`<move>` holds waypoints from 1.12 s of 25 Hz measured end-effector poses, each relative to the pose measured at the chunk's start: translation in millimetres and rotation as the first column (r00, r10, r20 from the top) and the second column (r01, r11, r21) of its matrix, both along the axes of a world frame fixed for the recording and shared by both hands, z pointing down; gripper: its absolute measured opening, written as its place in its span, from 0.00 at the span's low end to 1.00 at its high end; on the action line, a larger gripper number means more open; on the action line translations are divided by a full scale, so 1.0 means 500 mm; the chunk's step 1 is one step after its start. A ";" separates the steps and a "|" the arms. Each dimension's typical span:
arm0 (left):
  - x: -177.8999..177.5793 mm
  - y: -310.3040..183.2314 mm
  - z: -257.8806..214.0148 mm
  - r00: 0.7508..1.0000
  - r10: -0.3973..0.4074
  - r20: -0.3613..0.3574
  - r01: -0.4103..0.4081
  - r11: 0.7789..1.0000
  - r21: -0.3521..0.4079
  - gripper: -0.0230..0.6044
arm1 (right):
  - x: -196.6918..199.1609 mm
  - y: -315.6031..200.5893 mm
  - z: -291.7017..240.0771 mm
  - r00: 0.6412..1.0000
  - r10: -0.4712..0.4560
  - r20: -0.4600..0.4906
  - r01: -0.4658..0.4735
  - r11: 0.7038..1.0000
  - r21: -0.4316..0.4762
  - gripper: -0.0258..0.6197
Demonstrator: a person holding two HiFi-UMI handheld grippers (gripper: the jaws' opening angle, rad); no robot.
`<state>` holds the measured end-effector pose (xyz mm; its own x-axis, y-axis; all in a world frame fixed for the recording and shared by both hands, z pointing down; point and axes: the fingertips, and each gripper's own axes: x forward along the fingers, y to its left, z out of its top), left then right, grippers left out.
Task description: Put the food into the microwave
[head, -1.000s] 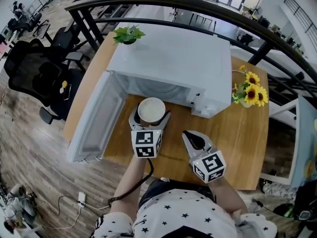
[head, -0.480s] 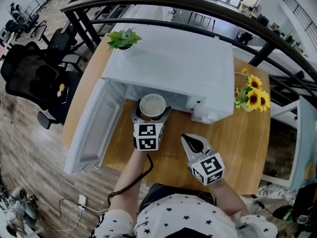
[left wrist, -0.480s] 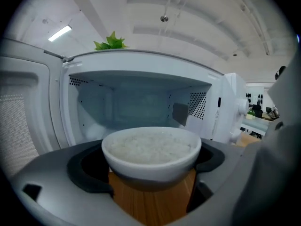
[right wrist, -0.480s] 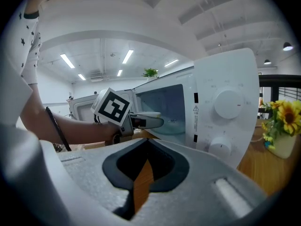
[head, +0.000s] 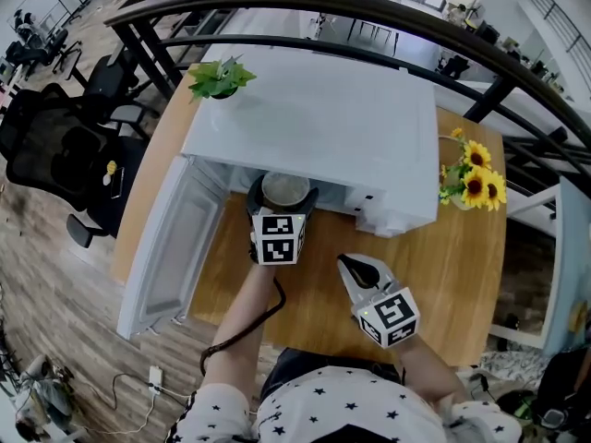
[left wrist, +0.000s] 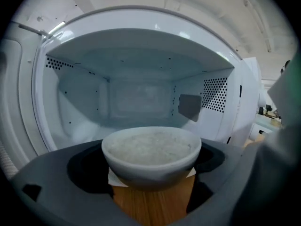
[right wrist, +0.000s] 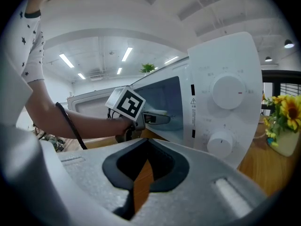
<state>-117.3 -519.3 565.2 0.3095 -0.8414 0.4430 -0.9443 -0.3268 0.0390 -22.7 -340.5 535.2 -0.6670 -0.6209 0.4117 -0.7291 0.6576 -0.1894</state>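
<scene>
A white bowl of rice (head: 284, 190) (left wrist: 151, 150) sits between the jaws of my left gripper (head: 282, 198) (left wrist: 151, 173), which is shut on it. The bowl hangs at the mouth of the open white microwave (head: 323, 123), with the empty cavity (left wrist: 136, 98) straight ahead. Its door (head: 171, 247) swings out to the left. My right gripper (head: 362, 268) (right wrist: 141, 173) hovers over the wooden table (head: 462, 275) to the right, jaws nearly together with nothing in them. The left gripper (right wrist: 155, 118) also shows in the right gripper view, at the microwave's opening.
A small green plant (head: 218, 77) stands by the microwave's back left corner. Sunflowers (head: 476, 183) stand at the table's right, also seen beside the microwave's control knobs (right wrist: 227, 92). A dark railing (head: 369, 12) runs behind; office chairs (head: 55, 146) sit left.
My left gripper has carried the bowl forward from the table in front of the microwave to its opening. The right gripper has barely moved.
</scene>
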 end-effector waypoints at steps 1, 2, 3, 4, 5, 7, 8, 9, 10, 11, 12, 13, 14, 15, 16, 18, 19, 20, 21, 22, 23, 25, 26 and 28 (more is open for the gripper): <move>0.001 -0.006 0.003 1.000 0.001 0.005 -0.001 1.000 -0.003 0.83 | 0.001 0.000 0.002 1.000 -0.002 -0.001 0.002 1.000 -0.003 0.05; 0.003 -0.012 0.006 1.000 0.001 0.010 -0.001 1.000 -0.007 0.83 | 0.001 0.000 0.003 1.000 -0.003 -0.002 0.003 1.000 -0.006 0.05; 0.004 -0.017 0.009 1.000 0.000 0.014 0.000 1.000 -0.010 0.83 | 0.003 0.000 0.005 1.000 -0.005 -0.004 0.005 1.000 -0.008 0.05; 0.004 -0.023 0.012 1.000 -0.001 0.018 0.001 1.000 -0.013 0.83 | 0.004 0.000 0.006 1.000 -0.005 -0.006 0.005 1.000 -0.010 0.05; 0.005 -0.028 0.016 1.000 -0.001 0.021 0.001 1.000 -0.018 0.83 | 0.006 -0.001 0.008 1.000 -0.004 -0.007 0.004 1.000 -0.011 0.05; 0.006 -0.035 0.025 1.000 0.000 0.027 0.001 1.000 -0.029 0.83 | 0.010 -0.002 0.012 1.000 -0.001 -0.009 0.001 1.000 -0.015 0.05; 0.006 -0.039 0.027 1.000 0.000 0.029 0.001 1.000 -0.031 0.83 | 0.012 -0.003 0.014 1.000 0.000 -0.010 -0.001 1.000 -0.017 0.05; 0.006 -0.043 0.027 1.000 -0.002 0.031 0.003 1.000 -0.028 0.83 | 0.013 -0.004 0.016 1.000 0.002 -0.011 -0.002 1.000 -0.018 0.05; 0.006 -0.048 0.025 0.999 -0.005 0.032 0.006 1.000 -0.023 0.83 | 0.015 -0.004 0.018 1.000 0.002 -0.012 -0.003 1.000 -0.019 0.05; 0.006 -0.052 0.024 0.999 -0.008 0.032 0.009 1.000 -0.019 0.83 | 0.015 -0.004 0.019 1.000 0.003 -0.013 -0.004 1.000 -0.020 0.05; 0.006 -0.056 0.024 0.999 -0.010 0.031 0.011 1.000 -0.018 0.83 | 0.016 -0.004 0.020 1.000 0.005 -0.014 -0.005 1.000 -0.021 0.05; 0.006 -0.060 0.026 0.999 -0.012 0.032 0.012 1.000 -0.020 0.83 | 0.016 -0.004 0.021 1.000 0.006 -0.013 -0.007 1.000 -0.023 0.05; 0.005 -0.063 0.027 0.999 -0.015 0.035 0.016 1.000 -0.022 0.83 | 0.015 -0.003 0.022 1.000 0.008 -0.013 -0.008 1.000 -0.025 0.05; 0.003 -0.067 0.028 0.999 -0.020 0.040 0.021 0.999 -0.024 0.83 | 0.015 -0.003 0.022 1.000 0.008 -0.012 -0.009 1.000 -0.027 0.05; 0.001 -0.069 0.030 0.999 -0.027 0.046 0.028 0.999 -0.028 0.83 | 0.014 -0.002 0.023 1.000 0.008 -0.012 -0.008 1.000 -0.028 0.05; -0.002 -0.074 0.034 0.997 -0.041 0.063 0.044 0.998 -0.037 0.83 | 0.014 -0.002 0.025 1.000 0.007 -0.013 -0.008 1.000 -0.029 0.05; -0.003 -0.076 0.036 0.996 -0.048 0.077 0.051 0.998 -0.042 0.83 | 0.014 -0.002 0.025 1.000 0.007 -0.013 -0.008 1.000 -0.029 0.05; -0.004 -0.077 0.039 0.994 -0.053 0.093 0.057 0.997 -0.047 0.83 | 0.014 -0.002 0.024 1.000 0.008 -0.013 -0.008 1.000 -0.028 0.05; -0.004 -0.077 0.041 0.993 -0.055 0.107 0.060 0.997 -0.051 0.83 | 0.015 -0.002 0.023 1.000 0.010 -0.012 -0.010 1.000 -0.027 0.05; -0.003 -0.077 0.043 0.992 -0.055 0.115 0.062 0.997 -0.055 0.83 | 0.016 -0.001 0.022 1.000 0.013 -0.011 -0.013 1.000 -0.026 0.05; -0.002 -0.077 0.043 0.992 -0.055 0.118 0.063 0.996 -0.059 0.83 | 0.017 -0.001 0.020 1.000 0.015 -0.010 -0.015 1.000 -0.024 0.05; -0.002 -0.077 0.043 0.992 -0.056 0.115 0.063 0.996 -0.064 0.83 | 0.018 0.001 0.018 1.000 0.019 -0.010 -0.019 1.000 -0.023 0.05; -0.001 -0.076 0.042 0.992 -0.056 0.114 0.064 0.996 -0.065 0.83 | 0.018 0.002 0.017 1.000 0.021 -0.009 -0.021 1.000 -0.023 0.05; -0.002 -0.074 0.042 0.992 -0.058 0.112 0.066 0.996 -0.065 0.83 | 0.018 0.005 0.014 1.000 0.025 -0.008 -0.025 0.999 -0.023 0.05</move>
